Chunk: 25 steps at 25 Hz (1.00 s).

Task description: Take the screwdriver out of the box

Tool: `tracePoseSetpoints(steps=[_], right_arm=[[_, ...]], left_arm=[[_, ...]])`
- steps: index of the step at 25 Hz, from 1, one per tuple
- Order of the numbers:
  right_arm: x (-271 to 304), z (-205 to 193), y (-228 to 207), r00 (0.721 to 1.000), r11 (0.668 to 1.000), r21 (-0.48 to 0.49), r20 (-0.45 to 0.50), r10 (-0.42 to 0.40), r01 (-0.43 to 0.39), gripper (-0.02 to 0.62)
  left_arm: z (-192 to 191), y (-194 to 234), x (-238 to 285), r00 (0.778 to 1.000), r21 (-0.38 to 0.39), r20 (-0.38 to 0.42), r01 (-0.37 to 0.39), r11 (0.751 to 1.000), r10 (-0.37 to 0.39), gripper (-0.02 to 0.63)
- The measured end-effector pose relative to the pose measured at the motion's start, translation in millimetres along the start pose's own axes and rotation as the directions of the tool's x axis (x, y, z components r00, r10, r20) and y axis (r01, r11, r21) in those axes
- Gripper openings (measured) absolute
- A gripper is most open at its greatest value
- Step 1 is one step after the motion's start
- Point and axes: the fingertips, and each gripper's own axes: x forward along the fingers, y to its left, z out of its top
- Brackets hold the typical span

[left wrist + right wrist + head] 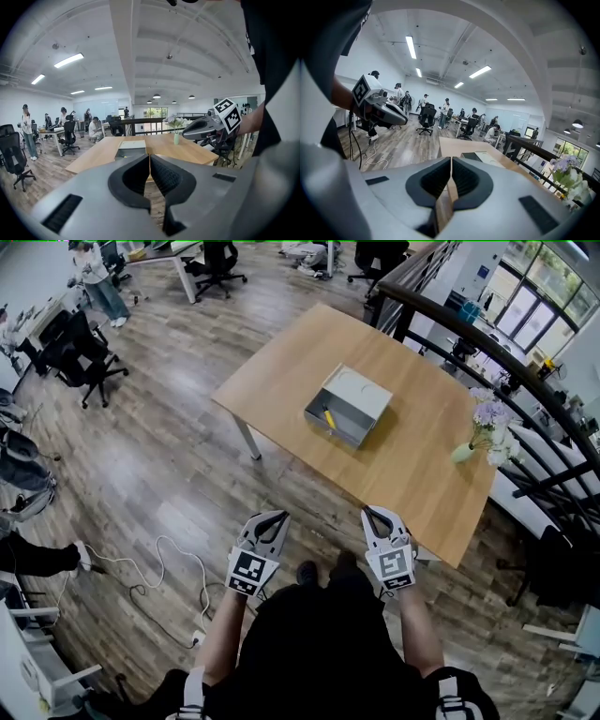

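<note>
Nearest me, my left gripper point(270, 518) and right gripper point(377, 515) hang side by side over the floor point(169, 474), each with its jaws pressed together on nothing. Farther off, the grey box point(361, 395) sits on the wooden table point(300, 352). The yellow-handled screwdriver point(329, 418) lies inside it.

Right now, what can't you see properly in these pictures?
- Screwdriver: head view, too small; only a yellow bit shows.
- Box inside: left gripper view, mostly hidden behind the left gripper.
- Flowers: right gripper view, blurred near the edge.
</note>
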Motion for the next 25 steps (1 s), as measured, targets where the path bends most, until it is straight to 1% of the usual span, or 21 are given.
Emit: tracePoseSetpoints(steps=[5, 8, 13, 17, 21, 25], right_arm=[[-3.0, -17.0, -16.6, 1.0, 0.999, 0.039, -0.013, -0.002, 0.003, 0.028], [3.2, -24.7, -25.2, 1.0, 0.998, 0.053, -0.018, 0.021, -0.02, 0.028], [22.1, -14.0, -47.1, 0.998, 0.997, 0.042, 0.009, 0.061, -0.061, 0.028], [39.6, -0.6, -64.9, 0.994, 0.995, 0.022, 0.042, 0.098, -0.099, 0.028], [52.8, 0.8, -84.4, 0.99, 0.991, 0.01, 0.046, 0.135, -0.135, 0.028], [66.9, 4.0, -101.5, 0.985, 0.986, 0.008, 0.055, 0.163, -0.164, 0.028]], left_arm=[[7.9, -5.6, 15.4, 1.0, 0.006, -0.003, -0.002, 1.0, 0.002, 0.025], [11.2, -4.3, 24.7, 1.0, 0.002, -0.012, -0.023, 1.0, 0.023, 0.025], [24.8, -1.1, 38.4, 0.998, -0.001, -0.027, -0.055, 0.998, 0.055, 0.025], [38.1, 7.1, 53.4, 0.995, -0.001, -0.033, -0.095, 0.996, 0.095, 0.025], [54.6, 11.2, 68.4, 0.991, 0.0, -0.03, -0.127, 0.992, 0.127, 0.025], [61.7, 18.0, 77.9, 0.986, -0.006, -0.042, -0.16, 0.987, 0.159, 0.025]])
